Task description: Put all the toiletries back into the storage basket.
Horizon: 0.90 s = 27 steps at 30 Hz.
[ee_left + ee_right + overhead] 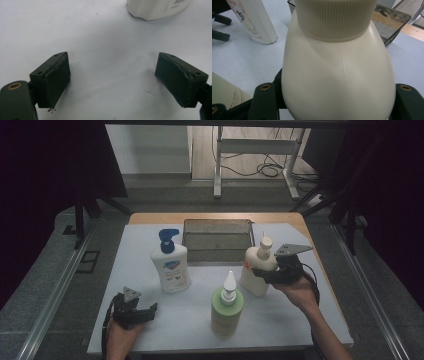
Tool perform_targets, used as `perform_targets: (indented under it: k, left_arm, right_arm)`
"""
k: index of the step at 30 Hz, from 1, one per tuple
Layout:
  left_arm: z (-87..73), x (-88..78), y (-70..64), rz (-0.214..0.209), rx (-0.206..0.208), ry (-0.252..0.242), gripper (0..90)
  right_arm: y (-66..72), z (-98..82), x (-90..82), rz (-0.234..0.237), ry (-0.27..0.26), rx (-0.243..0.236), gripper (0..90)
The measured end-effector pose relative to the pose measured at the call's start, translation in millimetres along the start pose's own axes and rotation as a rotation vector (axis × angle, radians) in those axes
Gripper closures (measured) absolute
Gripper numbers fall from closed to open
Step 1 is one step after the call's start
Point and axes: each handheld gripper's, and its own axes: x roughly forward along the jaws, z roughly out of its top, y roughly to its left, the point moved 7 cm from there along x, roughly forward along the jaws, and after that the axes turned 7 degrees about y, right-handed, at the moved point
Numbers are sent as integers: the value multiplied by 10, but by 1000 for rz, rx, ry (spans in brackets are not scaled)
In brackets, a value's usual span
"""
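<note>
The worktop (pixel 150 320) carries a grey tray (pixel 218 239) at the far edge, then three bottles in front of it: the blue-pump bottle (pixel 171 265) on your left, the green bottle (pixel 227 309) nearest you, and the cream bottle (pixel 257 269) on your right, standing upright just in front of the tray.

Watch that cream bottle. It's smooth and bulges below the ribbed collar, so if you lift with the jaws only loosely around it, it could slide down or tip toward the green bottle close by. Squeeze too high on the taper and it may squirt out of the grip.

Your right hand-held gripper (pixel 276 271) has its jaws on either side of the cream bottle's body, partway closed around it; whether the pads press yet I cannot tell. Your left hand-held gripper (pixel 134 310) sits low near your edge, jaws spread wide, holding nothing.
</note>
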Motion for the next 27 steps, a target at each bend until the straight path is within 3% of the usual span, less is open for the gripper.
perform_targets:
  k: [12, 27]
  left_arm:
    - [0, 0, 0, 0, 0, 0, 125]
    - [3, 2, 1, 0, 0, -2, 125]
  right_arm:
    - [33, 28, -13, -18, -1, 0, 375]
    - [89, 228, -94, -12, -3, -19, 378]
